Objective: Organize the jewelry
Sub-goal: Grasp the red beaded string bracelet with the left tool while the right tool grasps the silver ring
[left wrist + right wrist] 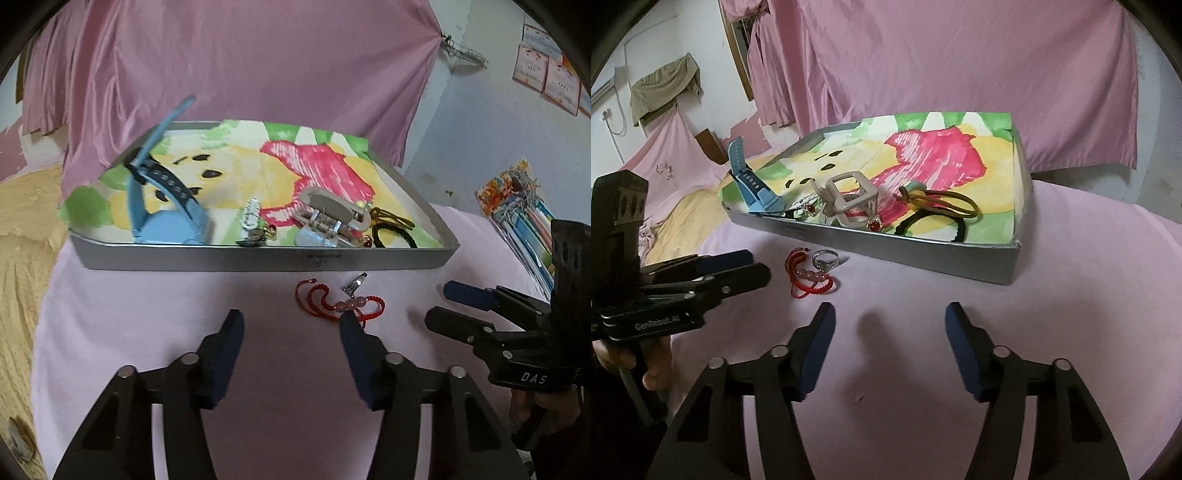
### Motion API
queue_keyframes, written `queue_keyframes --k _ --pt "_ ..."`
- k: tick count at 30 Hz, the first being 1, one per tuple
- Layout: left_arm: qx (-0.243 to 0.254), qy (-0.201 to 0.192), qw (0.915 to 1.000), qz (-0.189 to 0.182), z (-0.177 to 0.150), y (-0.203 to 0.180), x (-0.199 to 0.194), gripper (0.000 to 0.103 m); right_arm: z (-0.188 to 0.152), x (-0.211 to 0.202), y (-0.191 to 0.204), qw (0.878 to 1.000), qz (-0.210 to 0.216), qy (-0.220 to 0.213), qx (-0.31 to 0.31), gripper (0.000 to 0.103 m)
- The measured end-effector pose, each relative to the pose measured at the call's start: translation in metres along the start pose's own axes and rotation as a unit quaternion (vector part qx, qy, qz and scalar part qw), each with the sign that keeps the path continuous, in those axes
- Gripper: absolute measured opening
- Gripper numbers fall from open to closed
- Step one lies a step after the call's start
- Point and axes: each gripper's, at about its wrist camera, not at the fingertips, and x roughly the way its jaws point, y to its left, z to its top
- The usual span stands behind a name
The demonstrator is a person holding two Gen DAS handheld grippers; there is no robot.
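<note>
Pink sheets are hanging across the back of the room, and a pale pink cloth is covering the worktop (1071, 295) on which everything is lying. In the middle of both views a shallow grey tray (258, 258) is sitting, lined with a bright flower-painted paper.

Most of the jewelry is already resting inside it: a blue watch (166, 218) at the tray's left end, a pale claw hair clip (849, 199) near the middle, a red-stone ring (874, 223) by the near wall, and a yellow hair tie (945, 206) with a black one (931, 221) toward the right.

Two pieces are still lying outside, on the cloth just in front of the tray's near wall — a red cord bracelet (809, 277) with pink beads and, just beside it, a silver ring (825, 258).

The left gripper (291, 325) is hovering low in its frame with its fingers parted and nothing between them; its right fingertip is overlapping the bracelet's end in the picture, though whether it is touching cannot be told. The right gripper (890, 317) is also standing open and empty over bare cloth, the bracelet lying to the left of its fingers.

By my judgement the sorting is nearly finished — only the bracelet and silver ring are waiting to go in.
</note>
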Motion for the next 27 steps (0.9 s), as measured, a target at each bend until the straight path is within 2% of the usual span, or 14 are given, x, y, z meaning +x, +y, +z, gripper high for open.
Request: queue_keyframes --k 12,27 --pt "0.013 0.013 0.9998 0.006 0.011 -0.008 0.016 0.041 0.011 0.016 -0.001 1.0 0.004 0.013 -0.001 0.053" --pt "0.03 0.021 0.9993 0.012 0.016 -0.017 0.028 0.009 0.016 0.022 0.001 1.0 0.018 0.013 0.001 0.053"
